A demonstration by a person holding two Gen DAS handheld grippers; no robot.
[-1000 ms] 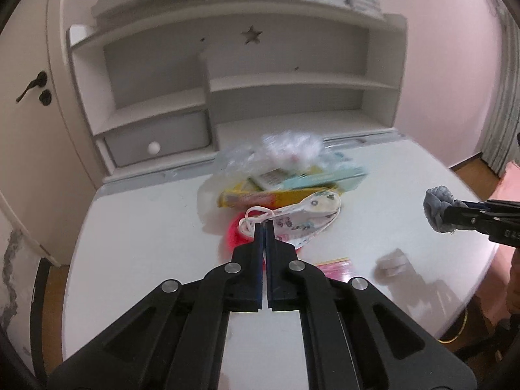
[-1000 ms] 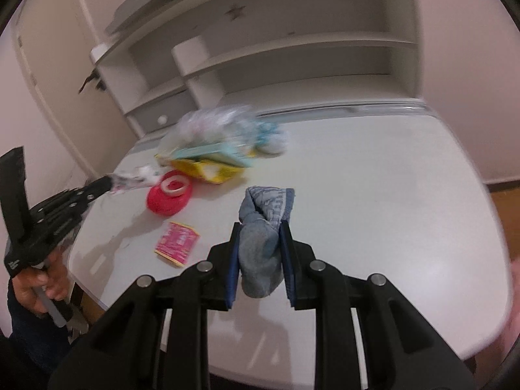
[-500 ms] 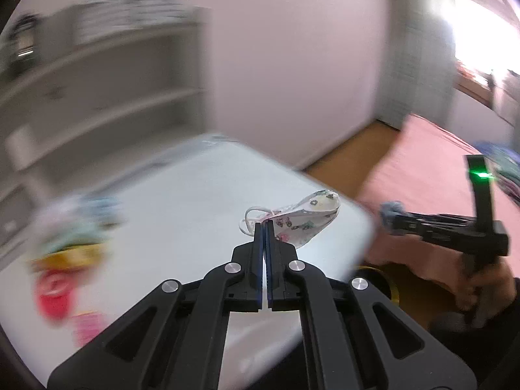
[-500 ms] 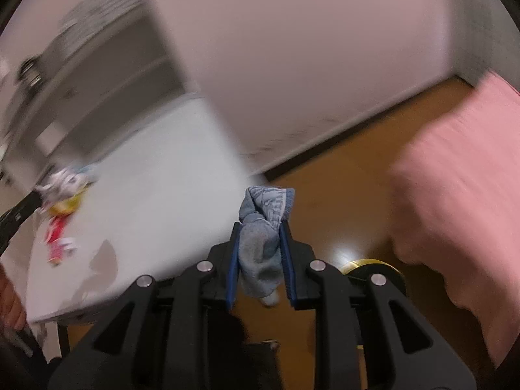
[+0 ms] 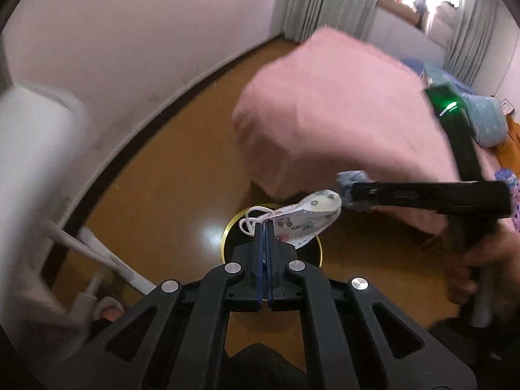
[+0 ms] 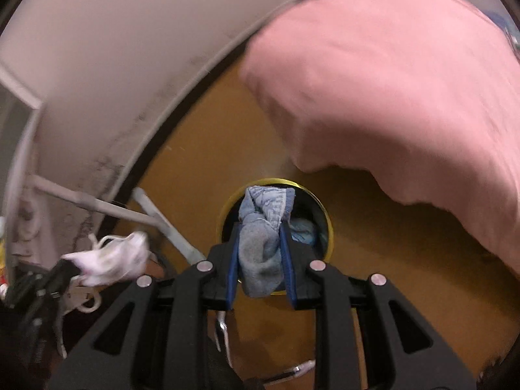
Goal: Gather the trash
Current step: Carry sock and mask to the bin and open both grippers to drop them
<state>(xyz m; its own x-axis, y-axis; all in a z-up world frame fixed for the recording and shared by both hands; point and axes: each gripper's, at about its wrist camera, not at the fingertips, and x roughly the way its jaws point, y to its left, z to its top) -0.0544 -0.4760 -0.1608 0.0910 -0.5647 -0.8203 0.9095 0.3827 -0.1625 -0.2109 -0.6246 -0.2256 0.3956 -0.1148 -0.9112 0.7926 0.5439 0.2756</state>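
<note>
A second ago we faced the white desk and its shelves; now both views look down on the wooden floor (image 5: 169, 195), beside the pink bedspread (image 5: 341, 107), with only a blurred desk edge (image 5: 29, 162) left. The clutter on the desktop is gone from sight.

On the floor we see a round bin with a yellow rim (image 6: 325, 214), dark inside. In it lies something pale blue (image 6: 304, 232), too blurred to name.

Left gripper (image 5: 264, 227): jaws pressed fully together, pinching the patterned face mask (image 5: 302, 221) by its edge, white ear loop trailing left. The mask hangs over the bin as before held, unchanged in the grip.

Right gripper (image 6: 260, 250): jaws narrowly apart, clamped on the grey-blue sock (image 6: 261, 237), same hold as earlier, now directly above the bin mouth.

In the left view the sock's tip sits just beside the mask's end.
</note>
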